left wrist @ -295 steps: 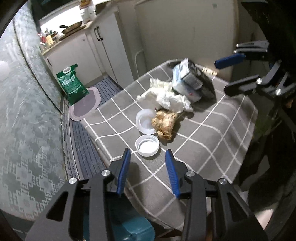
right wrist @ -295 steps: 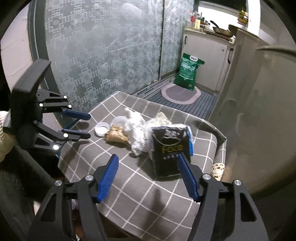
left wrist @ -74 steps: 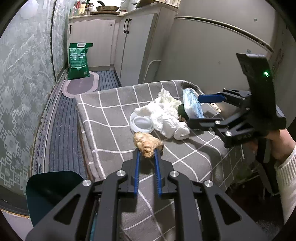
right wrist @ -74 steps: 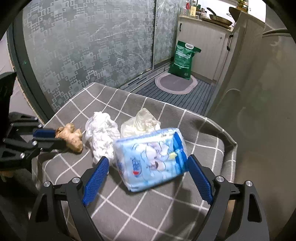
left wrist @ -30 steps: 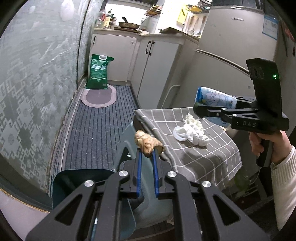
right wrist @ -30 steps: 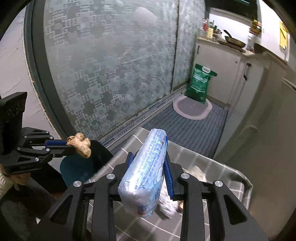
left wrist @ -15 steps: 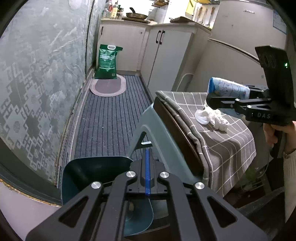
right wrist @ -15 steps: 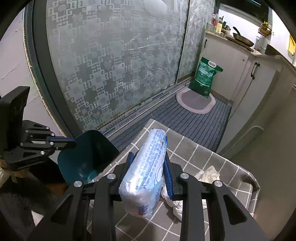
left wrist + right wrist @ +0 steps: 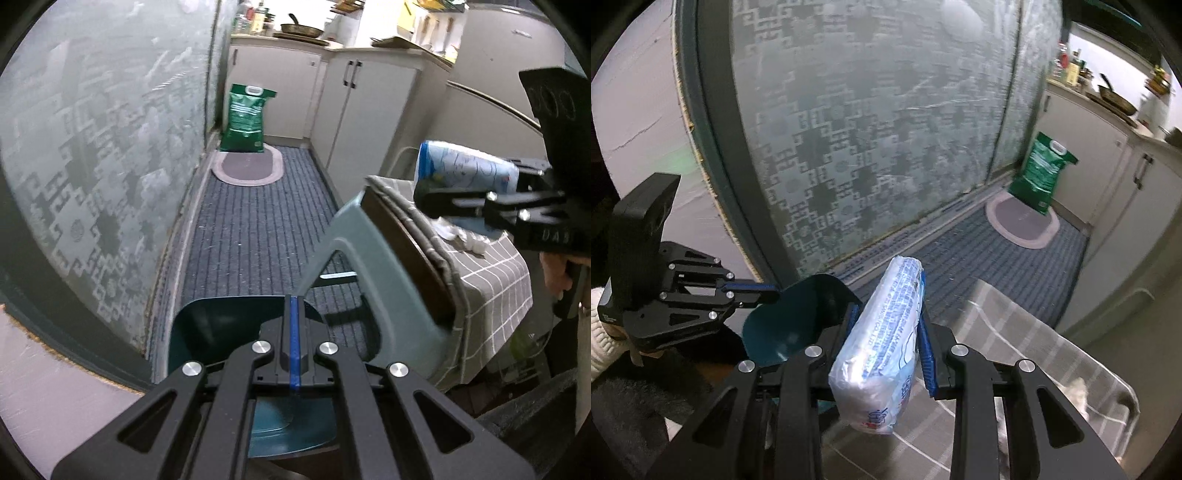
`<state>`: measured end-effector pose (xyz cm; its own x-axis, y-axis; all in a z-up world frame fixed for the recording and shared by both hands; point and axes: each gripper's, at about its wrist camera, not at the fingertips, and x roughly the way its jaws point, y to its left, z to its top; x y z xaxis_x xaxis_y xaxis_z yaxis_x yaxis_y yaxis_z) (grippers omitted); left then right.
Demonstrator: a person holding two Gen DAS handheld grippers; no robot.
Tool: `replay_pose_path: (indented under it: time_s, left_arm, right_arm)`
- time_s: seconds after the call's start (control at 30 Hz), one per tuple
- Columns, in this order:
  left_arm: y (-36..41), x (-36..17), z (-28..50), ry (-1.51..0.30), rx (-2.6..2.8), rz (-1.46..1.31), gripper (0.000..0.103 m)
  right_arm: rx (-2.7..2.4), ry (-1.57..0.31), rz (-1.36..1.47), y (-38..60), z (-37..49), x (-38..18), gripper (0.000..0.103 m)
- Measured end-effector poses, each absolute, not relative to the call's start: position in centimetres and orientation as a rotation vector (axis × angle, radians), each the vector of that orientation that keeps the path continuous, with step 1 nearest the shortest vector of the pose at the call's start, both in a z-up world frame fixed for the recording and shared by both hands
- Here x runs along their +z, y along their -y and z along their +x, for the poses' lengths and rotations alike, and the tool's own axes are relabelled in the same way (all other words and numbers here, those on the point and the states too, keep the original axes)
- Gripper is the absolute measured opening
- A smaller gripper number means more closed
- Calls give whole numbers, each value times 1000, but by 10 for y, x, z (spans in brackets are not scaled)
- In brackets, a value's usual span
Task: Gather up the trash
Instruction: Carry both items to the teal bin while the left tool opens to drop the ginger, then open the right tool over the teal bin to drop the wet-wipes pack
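Observation:
My left gripper (image 9: 293, 301) is shut, its blue pads pressed together with nothing between them, and it hangs over the mouth of a dark teal bin (image 9: 207, 332). The right wrist view shows the same left gripper (image 9: 772, 288) level with the rim of the bin (image 9: 790, 325). My right gripper (image 9: 886, 317) is shut on a blue-and-white plastic tissue pack (image 9: 882, 343), held on edge above the grey checked table (image 9: 1019, 332). From the left wrist view the pack (image 9: 465, 166) sits in the right gripper (image 9: 428, 188) at the right. White crumpled tissue (image 9: 461, 236) lies on the table.
A grey-green plastic chair (image 9: 369, 251) stands between the bin and the table (image 9: 491, 273). A patterned glass door (image 9: 886, 129) runs along the left. A green bag (image 9: 245, 118) and an oval mat (image 9: 247, 168) lie down the striped floor by white cabinets (image 9: 362, 110).
The ginger piece has left the left gripper, whose jaws have closed empty. Both grippers have moved away from the table towards the bin, the right one still holding the pack.

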<state>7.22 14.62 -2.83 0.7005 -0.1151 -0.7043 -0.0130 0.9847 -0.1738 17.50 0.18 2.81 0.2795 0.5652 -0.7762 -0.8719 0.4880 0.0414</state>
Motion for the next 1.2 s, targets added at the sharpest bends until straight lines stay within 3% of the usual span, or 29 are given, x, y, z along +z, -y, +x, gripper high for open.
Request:
replay_pose_path:
  time_s: [0.47, 0.57, 0.9, 0.97, 1.03, 1.2]
  left_arm:
    - [-188, -12, 36, -764, 18, -224, 0]
    - [-190, -6, 28, -749, 18, -232, 6]
    - [-209, -3, 15, -754, 62, -250, 9]
    - [-210, -3, 13, -753, 64, -251, 10]
    - [-211, -2, 12, -752, 66, -250, 12]
    - [-213, -3, 11, -755, 72, -253, 14]
  right_arm:
    - [1082, -944, -606, -95, 143, -30, 31]
    - [1085, -974, -653, -108, 137, -44, 31]
    - [1052, -1069, -772, -129, 128, -87, 31]
    - [1031, -1079, -787, -130, 130, -92, 35]
    - [1015, -1080, -790, -130, 130, -94, 51]
    - [1033, -1080, -798, -135, 126, -94, 52]
